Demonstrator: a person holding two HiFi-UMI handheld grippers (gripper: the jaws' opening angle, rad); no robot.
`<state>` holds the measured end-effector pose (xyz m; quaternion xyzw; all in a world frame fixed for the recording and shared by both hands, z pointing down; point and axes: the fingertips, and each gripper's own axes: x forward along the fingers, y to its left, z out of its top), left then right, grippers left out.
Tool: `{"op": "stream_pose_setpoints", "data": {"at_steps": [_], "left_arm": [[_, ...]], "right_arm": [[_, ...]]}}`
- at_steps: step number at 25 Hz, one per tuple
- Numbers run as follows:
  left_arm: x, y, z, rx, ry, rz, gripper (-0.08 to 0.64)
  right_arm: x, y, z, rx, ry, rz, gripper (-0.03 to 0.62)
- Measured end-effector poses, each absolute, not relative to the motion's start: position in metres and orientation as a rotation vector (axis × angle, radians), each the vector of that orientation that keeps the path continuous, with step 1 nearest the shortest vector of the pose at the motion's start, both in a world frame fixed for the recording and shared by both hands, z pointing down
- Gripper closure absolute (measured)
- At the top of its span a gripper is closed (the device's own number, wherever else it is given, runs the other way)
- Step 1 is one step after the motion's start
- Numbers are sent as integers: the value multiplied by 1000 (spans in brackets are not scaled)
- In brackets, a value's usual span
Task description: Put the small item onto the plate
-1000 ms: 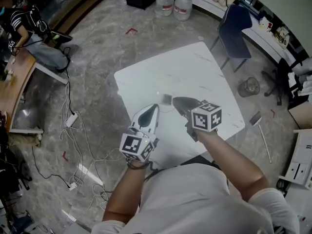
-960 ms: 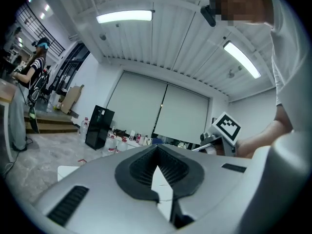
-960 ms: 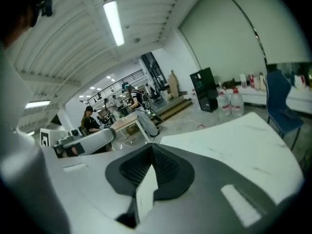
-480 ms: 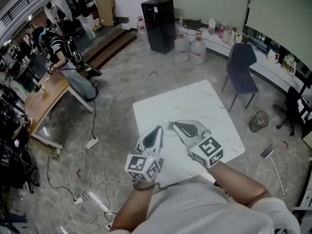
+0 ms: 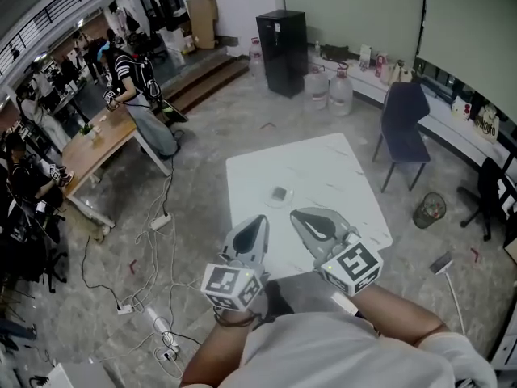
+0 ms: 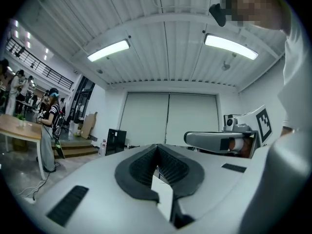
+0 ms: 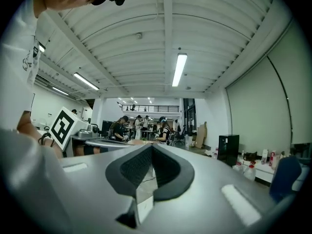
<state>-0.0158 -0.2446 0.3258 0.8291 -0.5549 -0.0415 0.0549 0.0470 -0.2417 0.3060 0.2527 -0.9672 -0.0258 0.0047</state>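
left gripper [image 5: 257,221] – jaws clenched together, nothing in them | right gripper [image 5: 300,214] same deal, pinched closed and empty | small item [image 5: 279,193] sits on the plate [image 5: 271,201] mid-table, bare top all round, well off every edge of the white table [image 5: 339,176] | both grippers over the near edge, apart from the plate | chair [image 5: 401,124] just past the far right corner, cables [image 5: 153,241] on the floor to the left

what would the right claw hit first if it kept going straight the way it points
Nothing near. The right claw points level above the white table; the way looks free, with people far ahead.
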Motion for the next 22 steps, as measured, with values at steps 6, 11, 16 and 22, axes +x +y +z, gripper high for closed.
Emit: {"op": "stream_pose_setpoints", "data": {"at_steps": [6,11,16,22], "left_arm": [[8,-198,318,2504,-1721,-33,554],[24,-186,309,2513,-1736,-21,554],[33,-185,304,2520,-1722,-39,554],[40,-183,296,2534,-1715,-56,554]], "right_arm": [[75,-195,298,773,-3077,23,591],[89,-184,296,769,-3084,46,591],[99,-185,297,795,-3077,60,591],[101,-182,286,806,-3080,18,591]]}}
